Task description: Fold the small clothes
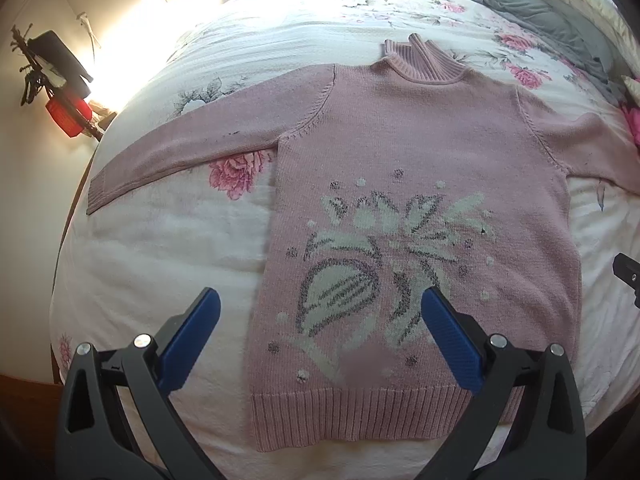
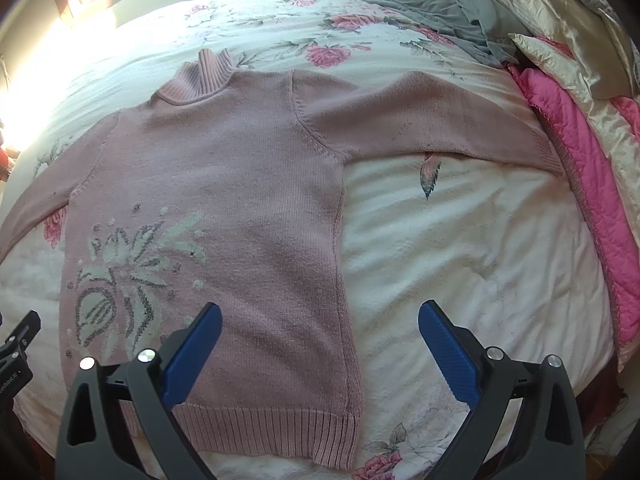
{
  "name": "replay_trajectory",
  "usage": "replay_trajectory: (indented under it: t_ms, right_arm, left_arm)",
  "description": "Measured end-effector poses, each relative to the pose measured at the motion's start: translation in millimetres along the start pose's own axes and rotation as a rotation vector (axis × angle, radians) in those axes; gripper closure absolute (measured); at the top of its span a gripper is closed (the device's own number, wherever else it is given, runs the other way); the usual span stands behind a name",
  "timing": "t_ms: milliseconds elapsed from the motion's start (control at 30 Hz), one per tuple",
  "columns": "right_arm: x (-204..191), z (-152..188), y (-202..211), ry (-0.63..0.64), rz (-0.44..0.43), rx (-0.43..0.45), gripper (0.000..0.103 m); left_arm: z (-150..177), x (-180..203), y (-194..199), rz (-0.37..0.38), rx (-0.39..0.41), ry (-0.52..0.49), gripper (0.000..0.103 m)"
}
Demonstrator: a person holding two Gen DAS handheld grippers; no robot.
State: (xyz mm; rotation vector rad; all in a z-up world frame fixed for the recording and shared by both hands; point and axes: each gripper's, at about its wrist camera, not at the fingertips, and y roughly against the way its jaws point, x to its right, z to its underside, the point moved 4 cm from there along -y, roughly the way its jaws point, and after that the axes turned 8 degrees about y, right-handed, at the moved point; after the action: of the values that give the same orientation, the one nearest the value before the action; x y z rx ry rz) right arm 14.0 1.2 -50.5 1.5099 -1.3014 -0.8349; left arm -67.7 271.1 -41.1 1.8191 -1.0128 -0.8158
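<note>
Both blue-padded grippers, left gripper (image 1: 320, 320) and right gripper (image 2: 320, 332), spread wide and empty, above pink knitted turtleneck sweater (image 1: 420, 152) lying flat, sleeves outstretched, on floral white bedspread (image 2: 460, 248).

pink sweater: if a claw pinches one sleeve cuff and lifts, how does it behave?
Probably floppy: the pink sweater is soft knit lying flat on the bedspread. The sleeve would likely drape and drag the body. Ribbed cuff should grip well.

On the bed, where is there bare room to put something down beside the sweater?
Free patches of bedspread: below the right sleeve, between the sweater and the pink quilt; and below the left sleeve, toward the bed's edge. Also above the collar. It is crowded at the far right, with the grey blanket and pillows.
</note>
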Motion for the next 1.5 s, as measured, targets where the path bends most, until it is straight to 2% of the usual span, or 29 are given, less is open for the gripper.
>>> replay_trajectory:
  t_ms: [1500]
  right_arm:
    - [-2.8,1.5,-2.8,-0.009,-0.015,-0.004,0.004]
  left_arm:
    - [2.0,-6.5,-5.4,-0.015,-0.006,0.007,0.003]
